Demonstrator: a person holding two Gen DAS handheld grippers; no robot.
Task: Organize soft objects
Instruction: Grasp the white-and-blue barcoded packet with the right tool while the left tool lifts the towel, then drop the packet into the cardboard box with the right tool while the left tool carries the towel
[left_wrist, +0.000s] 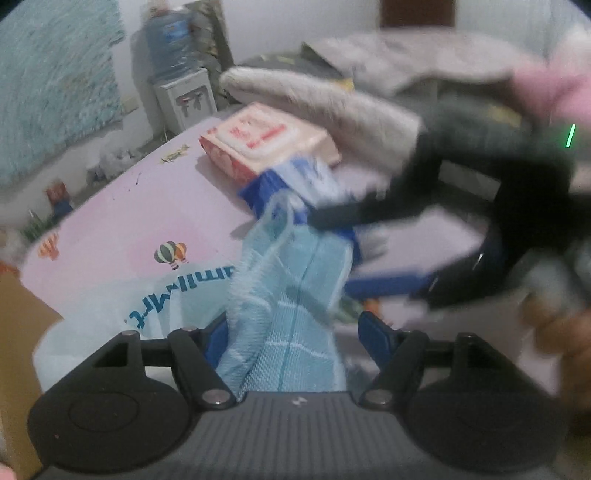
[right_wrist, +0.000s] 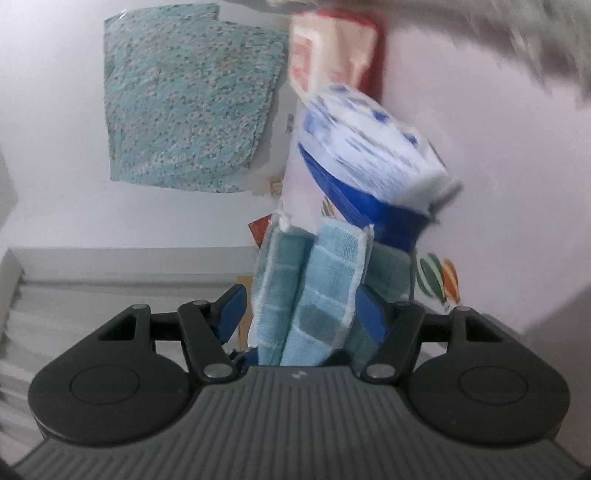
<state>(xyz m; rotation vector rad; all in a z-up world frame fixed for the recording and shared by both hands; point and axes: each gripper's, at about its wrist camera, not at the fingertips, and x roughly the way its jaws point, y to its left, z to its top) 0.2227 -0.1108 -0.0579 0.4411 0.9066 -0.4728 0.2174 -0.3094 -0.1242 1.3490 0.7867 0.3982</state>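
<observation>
The left wrist camera looked steeply down along its fingers at the pink counter (left_wrist: 122, 221), close in. The right wrist camera sat nearly level, rolled sideways, facing a white wall. Both views shared the light blue towel (left_wrist: 295, 332) (right_wrist: 306, 295), the blue-white pack (left_wrist: 295, 177) (right_wrist: 369, 155) and the red-beige pack (left_wrist: 262, 140) (right_wrist: 328, 51).

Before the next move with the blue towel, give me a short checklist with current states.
1. Left tongs have the blue checked towel between them: ok.
2. Right tongs have the towel between them: ok.
3. Pads firmly pressing the cloth on either side: cannot tell.
4. Towel folded neatly: not ok, it is bunched between the two tongs.
5. Bare spot on the pink table for setting it down: ok.
6. Picture sharp enough to judge edges: not ok, left view is blurred.
</observation>
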